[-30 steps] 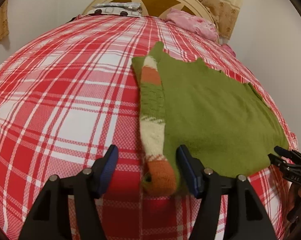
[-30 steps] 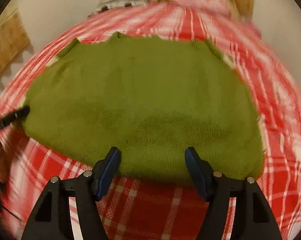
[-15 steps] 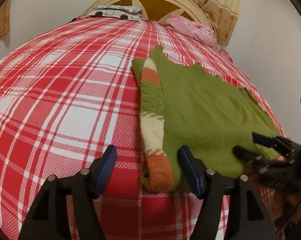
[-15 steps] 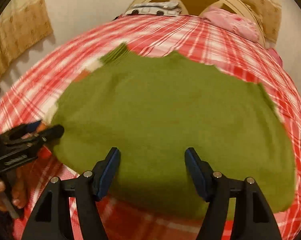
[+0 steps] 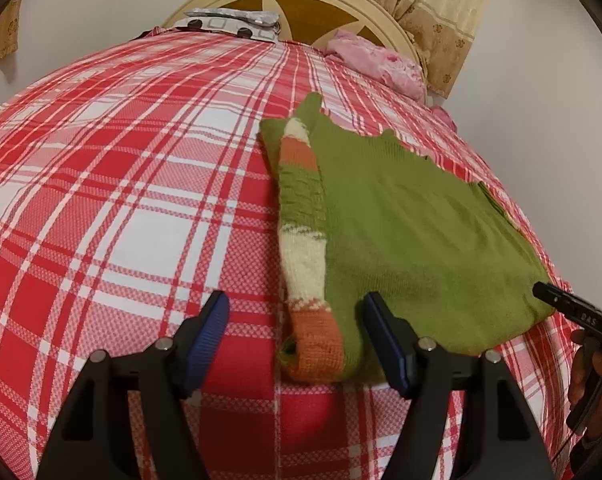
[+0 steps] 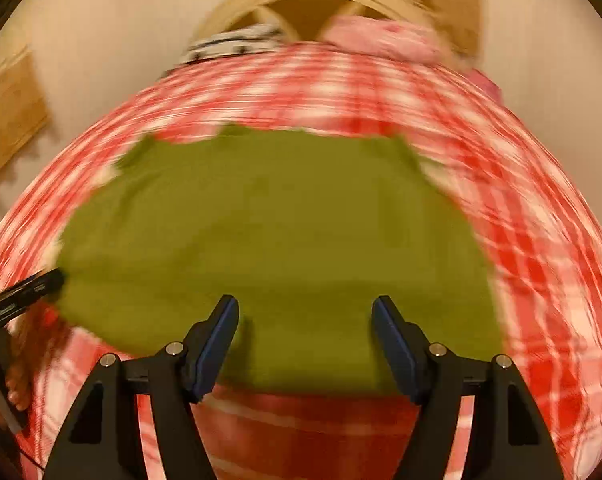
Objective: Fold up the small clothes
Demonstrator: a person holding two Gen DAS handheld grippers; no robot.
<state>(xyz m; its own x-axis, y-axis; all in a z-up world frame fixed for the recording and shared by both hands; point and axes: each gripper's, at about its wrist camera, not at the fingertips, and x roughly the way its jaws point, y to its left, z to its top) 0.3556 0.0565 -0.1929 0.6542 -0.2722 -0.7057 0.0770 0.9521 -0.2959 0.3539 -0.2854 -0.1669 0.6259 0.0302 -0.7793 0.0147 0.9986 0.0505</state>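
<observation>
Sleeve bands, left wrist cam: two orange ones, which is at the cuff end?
The orange band lying between the open fingers of the left gripper, at the rolled cuff of the striped sleeve. The other orange band sits far up by the shoulder.

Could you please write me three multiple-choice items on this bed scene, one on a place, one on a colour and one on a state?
1. Where does the striped sleeve lie?
A. folded along the green sweater's left edge
B. on the pink pillow
C. hanging off the bed

2. What colour is the sleeve's cuff?
A. blue
B. orange
C. black

3. How do the left gripper's jaws stand?
A. shut on the sleeve
B. shut on the bedsheet
C. open, either side of the cuff

Answers:
1 A, the sleeve runs down the sweater's left side.
2 B, the cuff nearest the camera is orange.
3 C, both blue pads stand apart, clear of the knit.
</observation>
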